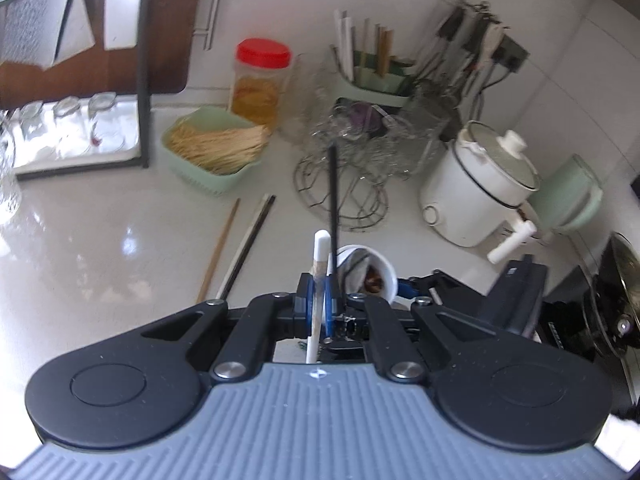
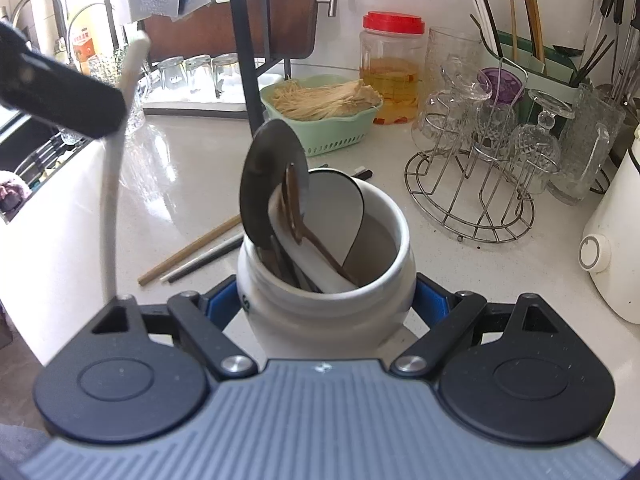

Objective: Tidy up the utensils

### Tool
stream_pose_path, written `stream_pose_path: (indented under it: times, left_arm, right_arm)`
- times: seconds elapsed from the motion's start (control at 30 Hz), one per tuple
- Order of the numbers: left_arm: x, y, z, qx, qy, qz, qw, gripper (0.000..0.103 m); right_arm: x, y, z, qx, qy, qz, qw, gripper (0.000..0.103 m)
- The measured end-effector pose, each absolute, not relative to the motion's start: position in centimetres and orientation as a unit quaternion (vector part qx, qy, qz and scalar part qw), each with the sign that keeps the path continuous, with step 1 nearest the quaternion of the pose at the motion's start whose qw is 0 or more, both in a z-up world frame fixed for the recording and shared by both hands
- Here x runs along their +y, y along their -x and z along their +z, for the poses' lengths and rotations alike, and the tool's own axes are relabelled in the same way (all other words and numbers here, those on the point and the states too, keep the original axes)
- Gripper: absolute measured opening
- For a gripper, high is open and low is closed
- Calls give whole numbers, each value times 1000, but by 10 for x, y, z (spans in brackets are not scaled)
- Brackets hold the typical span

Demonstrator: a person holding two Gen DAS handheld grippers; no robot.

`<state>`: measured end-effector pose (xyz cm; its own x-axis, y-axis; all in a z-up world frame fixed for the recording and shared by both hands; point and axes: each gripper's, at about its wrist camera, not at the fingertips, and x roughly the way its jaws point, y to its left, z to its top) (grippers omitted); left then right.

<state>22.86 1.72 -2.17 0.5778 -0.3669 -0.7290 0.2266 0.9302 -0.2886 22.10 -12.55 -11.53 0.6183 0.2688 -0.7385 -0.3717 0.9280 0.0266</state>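
The pale bench (image 2: 460, 264) fills both views, carrying a dark rack with upturned glasses at the upper left. A wire glass stand (image 2: 472, 200) sits at the right of the right wrist view, with a white cooker (image 1: 476, 188) at the right of the left wrist view. A green basket (image 2: 324, 120) of thin pale sticks and a red-lidded jar (image 2: 392, 68) stand at upper centre.

In the lower centre of the right wrist view, the right tool (image 2: 326, 304) grips the white utensil crock (image 2: 324, 276) with its blue pads pressed on either side. The crock holds a dark round ladle, a white spatula and a brown spoon.

The left tool (image 1: 319, 304) is nearly closed, clamped on a white chopstick (image 1: 318, 280) at lower centre; a black chopstick (image 1: 333, 192) rises just beside it. Loose chopsticks (image 1: 236, 248) lie on the bench at centre left.
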Motion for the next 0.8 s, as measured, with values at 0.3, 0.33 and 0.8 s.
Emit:
stream_pose_path:
  times: [0.3,0.33,0.8]
  left_arm:
    - [21,-223,5,405,57,-198,891,6]
    - [21,-223,8,402,54,-201,891,6]
    - [19,-225,45,389,24,-240,889,0]
  right_arm:
    - [-129,-217,-117,387,61,186,901,91]
    - [-130,-217,-117,386,61,187,901,91]
    - [-128,-213,-118,373,53,179,909,91]
